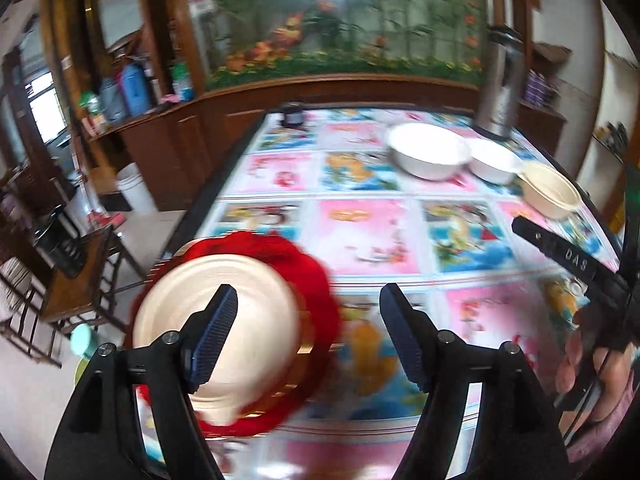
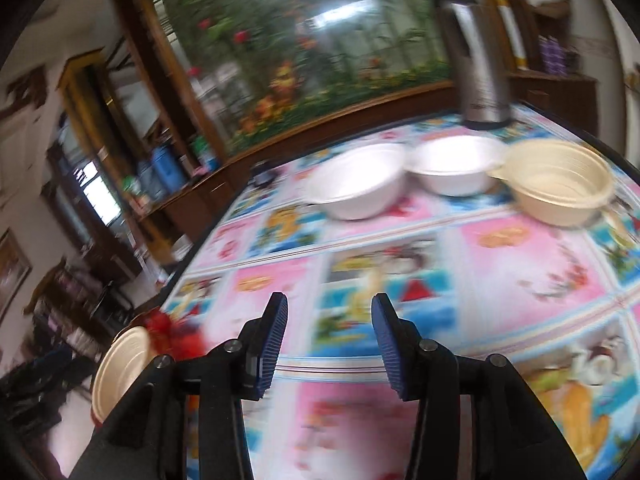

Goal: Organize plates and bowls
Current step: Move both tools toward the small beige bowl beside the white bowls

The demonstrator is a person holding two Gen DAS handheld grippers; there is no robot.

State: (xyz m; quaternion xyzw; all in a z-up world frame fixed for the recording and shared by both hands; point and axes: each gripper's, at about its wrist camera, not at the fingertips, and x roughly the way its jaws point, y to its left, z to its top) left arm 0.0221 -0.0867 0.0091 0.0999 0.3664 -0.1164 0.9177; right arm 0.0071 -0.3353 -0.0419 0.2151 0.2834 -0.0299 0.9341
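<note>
The left gripper (image 1: 308,332) and right gripper (image 2: 329,344) are glossy black plastic with ribbed dark-blue pads (image 1: 214,334) and silver pivot screws (image 1: 171,337). White "DAS" lettering (image 1: 576,260) marks one finger.

Round cream plate (image 1: 224,312): lower-left part hidden behind the left gripper's finger (image 1: 212,336); in the right wrist view cut off by that gripper's black frame.
Red scalloped mat (image 1: 316,292): smeared by motion, edge detail lost.
Cartoon-print tablecloth (image 2: 520,264): pictures too blurred to read.
Tall steel thermos (image 2: 476,56): blurred, label unreadable.
Shelf bottles (image 1: 132,88): too small to tell.
</note>
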